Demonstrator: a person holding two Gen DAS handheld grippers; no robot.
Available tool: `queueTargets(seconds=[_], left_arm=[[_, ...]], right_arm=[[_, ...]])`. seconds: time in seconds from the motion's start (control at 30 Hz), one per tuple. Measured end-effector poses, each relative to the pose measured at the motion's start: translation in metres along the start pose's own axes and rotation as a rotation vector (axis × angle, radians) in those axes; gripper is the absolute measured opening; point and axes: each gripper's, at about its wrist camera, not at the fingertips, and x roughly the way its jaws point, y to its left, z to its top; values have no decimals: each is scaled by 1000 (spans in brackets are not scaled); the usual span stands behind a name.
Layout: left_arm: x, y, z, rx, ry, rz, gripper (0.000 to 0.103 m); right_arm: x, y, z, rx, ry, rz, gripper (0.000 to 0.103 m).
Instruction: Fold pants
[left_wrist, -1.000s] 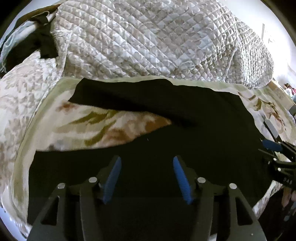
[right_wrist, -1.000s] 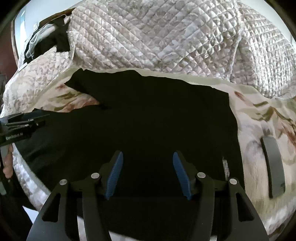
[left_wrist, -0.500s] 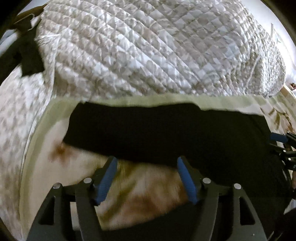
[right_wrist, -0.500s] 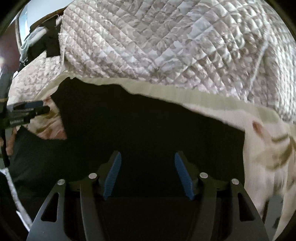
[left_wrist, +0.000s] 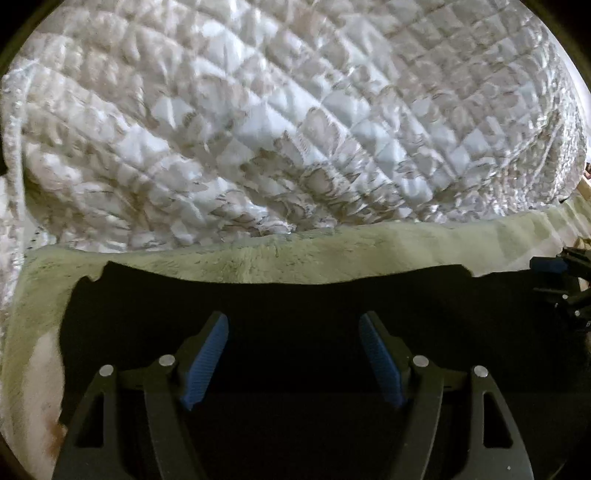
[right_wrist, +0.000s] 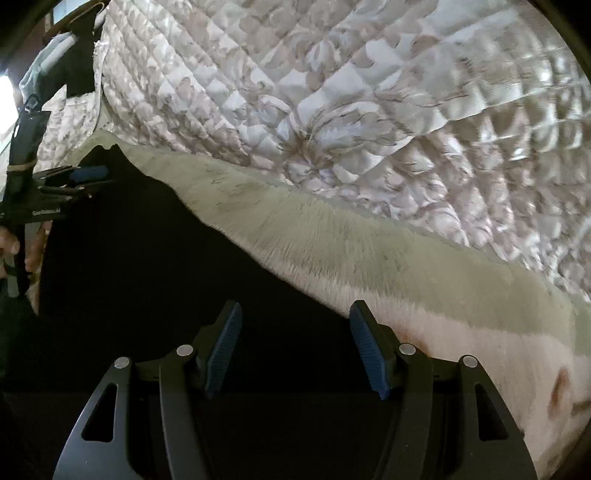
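Black pants lie flat on a pale green plush blanket on the bed; they also show in the right wrist view. My left gripper is open and empty, low over the far leg near its far edge. My right gripper is open and empty over the pants' far right edge, its right finger over the blanket. The right gripper shows at the right edge of the left wrist view; the left gripper shows at the left of the right wrist view.
A bunched quilted floral bedspread rises right behind the blanket's far edge and fills the upper half of both views. Dark clothing lies at the far left by the bed's head.
Both grippers have moved forward across the pants toward their far edge, staying open. The floral blanket patch between the legs has dropped out of view, and the bedspread looms closer.
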Motion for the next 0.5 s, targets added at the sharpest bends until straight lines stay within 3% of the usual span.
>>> queueTargets(seconds=[0.2, 0.23, 0.3, 0.33, 0.4, 0.43, 0.5], left_arm=[[22, -10, -1, 76, 41, 24, 77], [23, -11, -1, 82, 47, 30, 77], [23, -14, -1, 95, 56, 21, 67], [22, -17, -2, 104, 54, 8, 53], [20, -29, -5, 137, 42, 8, 30], [19, -34, -6, 156, 40, 14, 8], [14, -40, -7, 162, 38, 38, 4]], right_arm=[[19, -8, 7, -30, 45, 24, 67], [19, -7, 7, -36, 49, 22, 63], [18, 0, 7, -70, 53, 19, 39], [16, 3, 7, -90, 49, 25, 10], [12, 10, 6, -107, 48, 17, 8], [10, 14, 6, -123, 49, -1, 8], [2, 19, 5, -116, 38, -10, 7]])
